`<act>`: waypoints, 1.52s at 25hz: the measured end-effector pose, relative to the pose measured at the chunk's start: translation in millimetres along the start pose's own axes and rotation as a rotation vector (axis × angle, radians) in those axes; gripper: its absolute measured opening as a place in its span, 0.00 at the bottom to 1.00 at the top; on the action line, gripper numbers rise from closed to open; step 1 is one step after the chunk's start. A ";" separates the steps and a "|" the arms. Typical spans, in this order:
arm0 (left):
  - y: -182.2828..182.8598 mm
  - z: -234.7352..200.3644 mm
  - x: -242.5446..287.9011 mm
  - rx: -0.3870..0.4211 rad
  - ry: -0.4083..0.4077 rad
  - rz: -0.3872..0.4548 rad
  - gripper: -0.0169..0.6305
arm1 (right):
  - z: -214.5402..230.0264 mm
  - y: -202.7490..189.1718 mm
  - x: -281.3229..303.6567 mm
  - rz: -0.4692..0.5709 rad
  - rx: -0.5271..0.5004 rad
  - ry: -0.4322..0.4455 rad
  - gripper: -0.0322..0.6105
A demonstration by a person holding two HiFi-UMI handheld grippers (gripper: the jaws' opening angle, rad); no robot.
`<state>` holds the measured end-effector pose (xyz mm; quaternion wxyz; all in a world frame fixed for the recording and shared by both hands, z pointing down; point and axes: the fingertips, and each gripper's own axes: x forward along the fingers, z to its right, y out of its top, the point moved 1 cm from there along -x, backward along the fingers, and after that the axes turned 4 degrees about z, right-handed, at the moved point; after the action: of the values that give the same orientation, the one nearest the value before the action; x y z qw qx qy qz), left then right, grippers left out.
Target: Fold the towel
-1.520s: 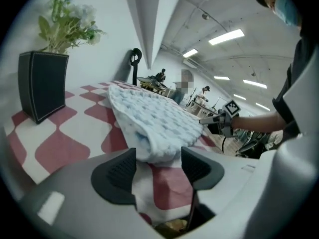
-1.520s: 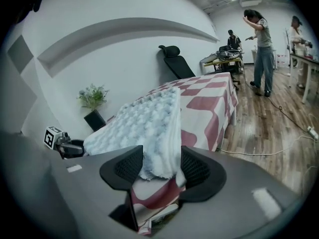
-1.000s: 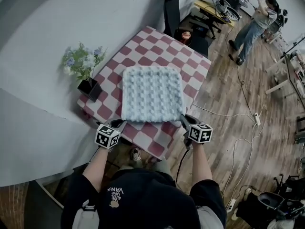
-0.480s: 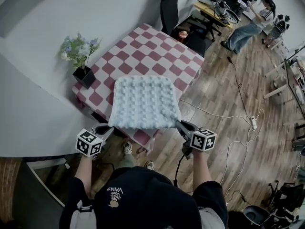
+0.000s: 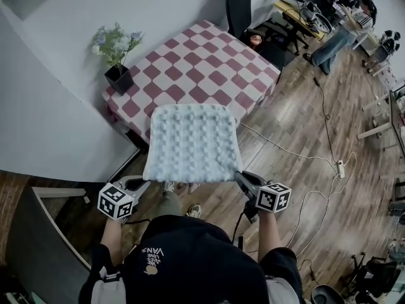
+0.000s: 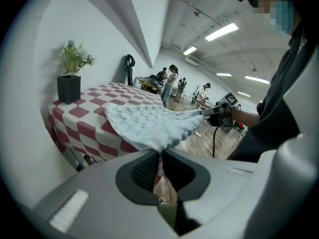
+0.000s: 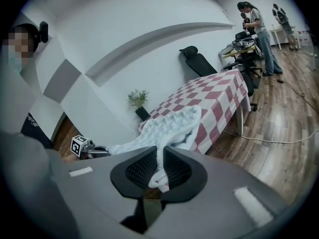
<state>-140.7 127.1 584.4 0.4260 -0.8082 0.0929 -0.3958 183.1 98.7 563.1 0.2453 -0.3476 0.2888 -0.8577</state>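
A pale blue bobbled towel (image 5: 192,143) hangs stretched between both grippers, its far part resting on the near edge of the red-and-white checked table (image 5: 209,62). My left gripper (image 5: 143,183) is shut on the towel's near left corner (image 6: 158,143). My right gripper (image 5: 241,177) is shut on the near right corner (image 7: 160,171). Both near corners are held off the table, out over the floor. In the left gripper view the right gripper (image 6: 210,113) shows at the towel's far corner. In the right gripper view the left gripper (image 7: 97,152) shows beyond the towel (image 7: 169,128).
A potted plant (image 5: 116,52) stands at the table's left corner by the white wall. A black chair (image 5: 239,8) stands behind the table. Cables (image 5: 329,163) trail over the wooden floor at right. People (image 5: 338,33) stand by desks far back right.
Both grippers have drawn back from the table toward the person, pulling the towel with them. The towel lay flat on the table before; now its near half hangs past the table edge.
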 end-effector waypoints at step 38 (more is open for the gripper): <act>112.4 -219.8 173.6 -0.430 -0.046 -0.106 0.05 | 153.9 161.6 234.8 -0.105 0.069 -0.286 0.12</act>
<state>-161.6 -162.4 667.2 0.2243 -0.8931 0.1228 -0.3701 182.4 -212.4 653.2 0.2505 -0.4723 0.2025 -0.8205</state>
